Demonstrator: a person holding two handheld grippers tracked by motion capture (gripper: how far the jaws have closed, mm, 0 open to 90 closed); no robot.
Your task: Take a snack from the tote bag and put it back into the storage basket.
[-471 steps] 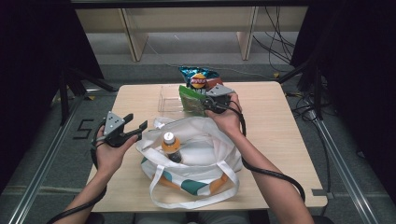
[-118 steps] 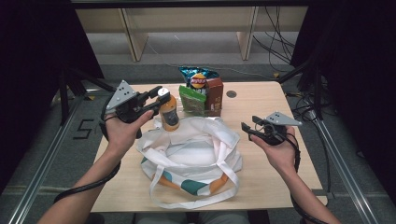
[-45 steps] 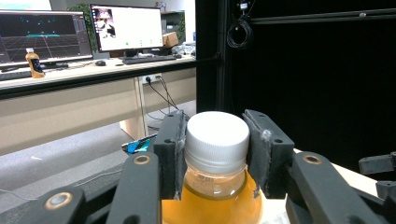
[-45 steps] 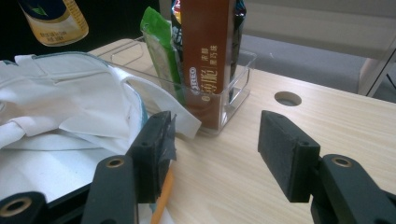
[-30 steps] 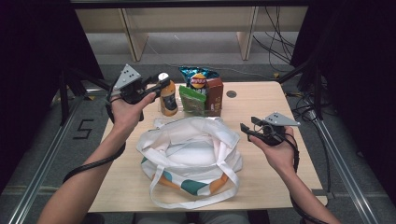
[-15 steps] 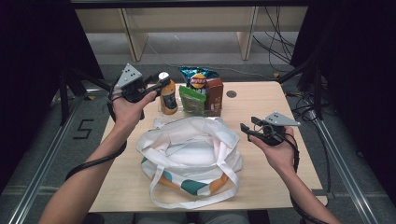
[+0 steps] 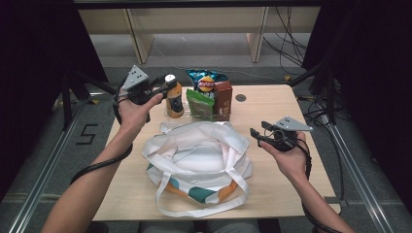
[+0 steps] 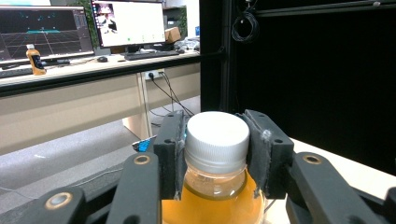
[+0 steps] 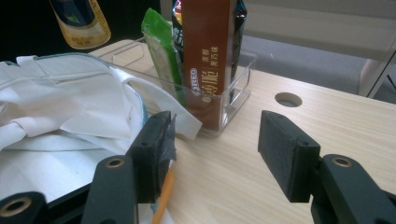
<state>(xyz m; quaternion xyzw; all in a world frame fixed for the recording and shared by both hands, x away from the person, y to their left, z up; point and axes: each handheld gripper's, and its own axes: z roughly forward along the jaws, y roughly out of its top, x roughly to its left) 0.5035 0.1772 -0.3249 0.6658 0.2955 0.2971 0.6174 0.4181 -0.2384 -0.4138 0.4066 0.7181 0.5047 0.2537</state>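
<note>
My left gripper (image 7: 166,85) is shut on the neck of an orange drink bottle (image 7: 174,98) with a white cap (image 8: 216,135), held at the left end of a clear plastic bin (image 9: 239,83). The bottle's base is level with the bin. A brown snack box (image 7: 223,99), a green packet (image 7: 198,103) and a blue chip bag (image 7: 206,79) stand in that bin. A white tote bag (image 7: 198,155) with teal and orange patches lies open mid-table. My right gripper (image 7: 255,134) is open, held above the table to the right of the bag, with nothing between its pads (image 9: 285,148).
A round cable hole (image 7: 240,97) is in the wooden table (image 7: 286,189) at the back right. Metal rails run along the floor on both sides. The tote's handles (image 7: 197,209) loop toward the front edge.
The left gripper has carried the bottle from inside the tote up and back to the bin's left end. Over the last second it barely moved. The right gripper stayed still.
</note>
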